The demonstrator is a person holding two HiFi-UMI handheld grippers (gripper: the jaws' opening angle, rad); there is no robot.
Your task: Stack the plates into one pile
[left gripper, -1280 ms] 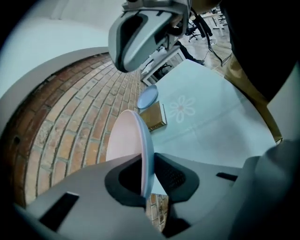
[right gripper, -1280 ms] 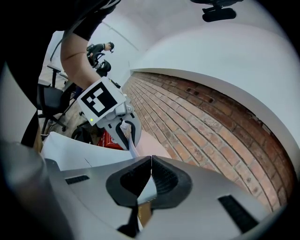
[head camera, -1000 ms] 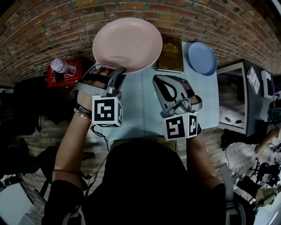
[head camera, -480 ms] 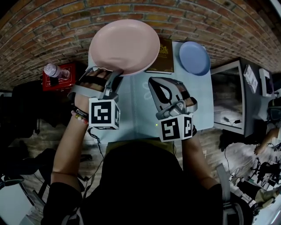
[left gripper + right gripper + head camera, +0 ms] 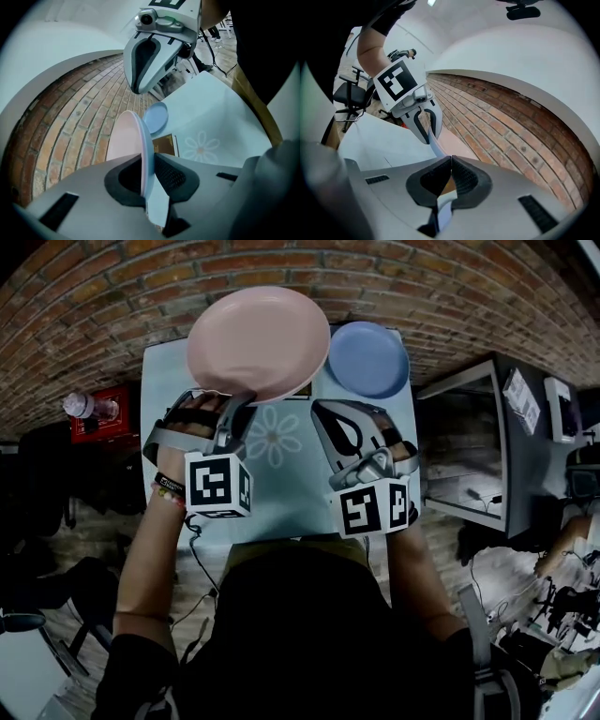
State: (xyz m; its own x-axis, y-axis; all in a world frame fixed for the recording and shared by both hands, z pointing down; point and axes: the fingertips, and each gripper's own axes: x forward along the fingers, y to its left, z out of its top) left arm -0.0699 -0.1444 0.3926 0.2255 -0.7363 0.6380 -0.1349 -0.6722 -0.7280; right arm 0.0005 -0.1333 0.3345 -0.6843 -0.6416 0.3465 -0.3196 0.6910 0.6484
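Nearest the camera, the person's dark top fills the bottom of the head view, both forearms reaching out over the pale blue table [image 5: 281, 488]. The left gripper [image 5: 234, 401] has its marker cube toward the person. Its jaws are clamped on the near rim of the pink plate [image 5: 258, 341], and in the left gripper view the pads press on both faces of the rim, seen edge-on. The right gripper [image 5: 323, 412] sits beside it to the right, apart from the plate. In the right gripper view its fingers meet with nothing between them.

A flower print [image 5: 273, 437] marks the table between the two grippers. The pink plate hangs over the far middle of the table, held only by the left gripper. It covers most of a dark book [image 5: 164, 144] with gold print that lies flat on the table. Just right of it, the blue plate [image 5: 367, 359] lies on the table's far right corner, its left edge next to the pink plate's rim in the head view.

Left of the table is a red box [image 5: 105, 401] with a clear bottle [image 5: 82, 406] on it. Brickwork [image 5: 112, 306] runs beyond the table, and a dark desk [image 5: 469, 456] stands to the right.
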